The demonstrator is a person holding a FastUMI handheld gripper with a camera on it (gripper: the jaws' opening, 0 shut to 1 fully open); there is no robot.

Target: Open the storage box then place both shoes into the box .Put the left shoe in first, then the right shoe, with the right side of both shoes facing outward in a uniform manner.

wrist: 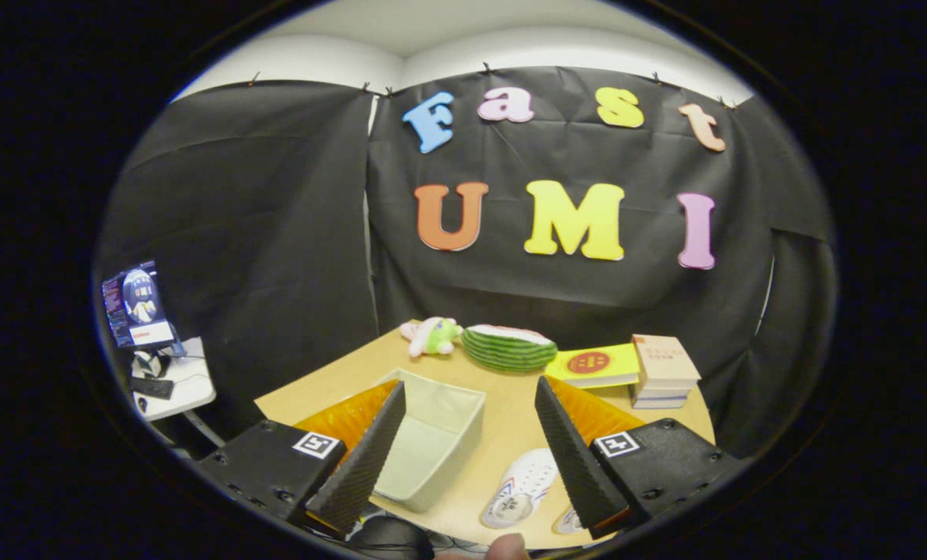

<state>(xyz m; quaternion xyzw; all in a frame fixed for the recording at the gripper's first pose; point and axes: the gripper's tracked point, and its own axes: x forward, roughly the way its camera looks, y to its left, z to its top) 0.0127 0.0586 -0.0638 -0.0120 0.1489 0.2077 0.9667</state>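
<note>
So we're basically at the start here, maybe one step in. Going left to right across the frame:

Far left, off the desk (331, 393), there's a small white side table (187, 385) with a monitor (138, 305) on it, nothing to do with our job.

Lower middle-left, the box (432, 435) sits on the desk just ahead of our left finger, partly hidden by it. It's a pale open-topped bin, and we can see straight down into it. No lid on it that we can make out, so we'd call the "open the box" step done, or at least nothing left to do there. Inside looks bare: no shoe in it.

Our claw (463, 498) is spread wide, fingers well apart, gripping nothing, hanging above the desk.

Lower middle, between the fingers and nearer the right one, a white shoe (519, 488) lies on the desk, just right of the box. A second shoe (568, 519) peeks out right by the right finger, mostly hidden by it. We can't tell which is the left one and which the right from here.

Back of the desk: a plush toy (432, 336), a green striped watermelon-slice thing (508, 347), a yellow book (594, 365), then a small book stack (663, 371) at the right.

So left to do: pick the left shoe, drop it in, then the right, both with right sides facing out. That's pretty much the whole shoe part.
</note>
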